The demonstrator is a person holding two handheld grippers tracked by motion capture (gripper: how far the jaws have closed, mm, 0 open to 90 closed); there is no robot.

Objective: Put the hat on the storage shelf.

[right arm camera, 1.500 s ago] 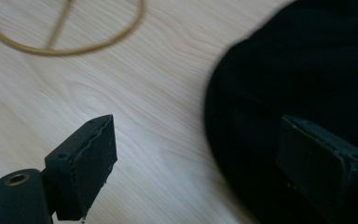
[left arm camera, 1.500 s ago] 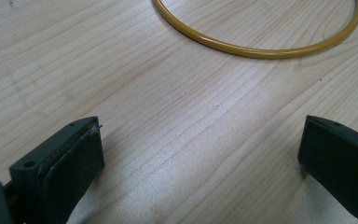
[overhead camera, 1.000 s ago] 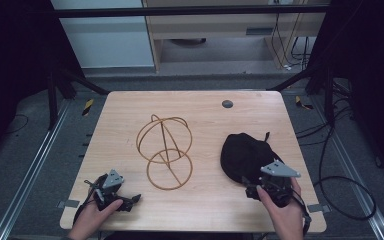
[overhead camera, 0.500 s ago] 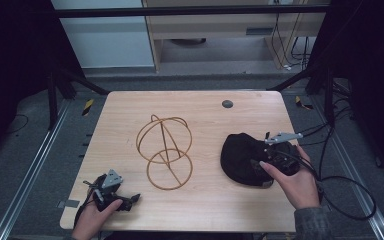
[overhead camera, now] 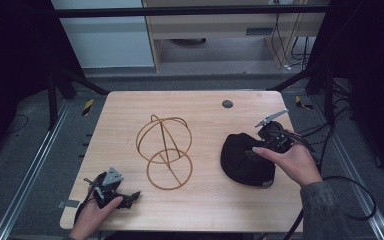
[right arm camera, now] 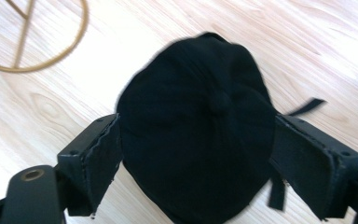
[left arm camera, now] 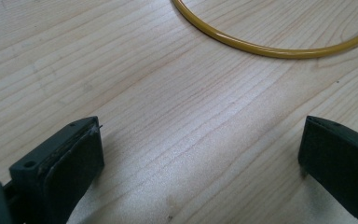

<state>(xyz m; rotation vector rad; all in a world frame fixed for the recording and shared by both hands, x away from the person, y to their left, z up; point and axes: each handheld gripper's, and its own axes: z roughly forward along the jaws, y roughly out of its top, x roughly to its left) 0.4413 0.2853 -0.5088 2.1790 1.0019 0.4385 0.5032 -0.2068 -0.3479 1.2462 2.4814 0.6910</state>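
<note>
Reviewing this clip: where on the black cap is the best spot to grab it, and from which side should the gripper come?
Probably the black cap is best pinched at a fold of its soft crown, from above. It lies dome-up on the table, wider than the right gripper, whose jaws stand open above it, so spanning the whole cap looks unworkable.

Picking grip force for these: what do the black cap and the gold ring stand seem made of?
Black cap: soft matte fabric, probably cotton; it slumps, with a crown button and loose strap. Ring stand: thin rigid wire, likely metal with glossy gold coating; it holds clean hoops and glints.
</note>
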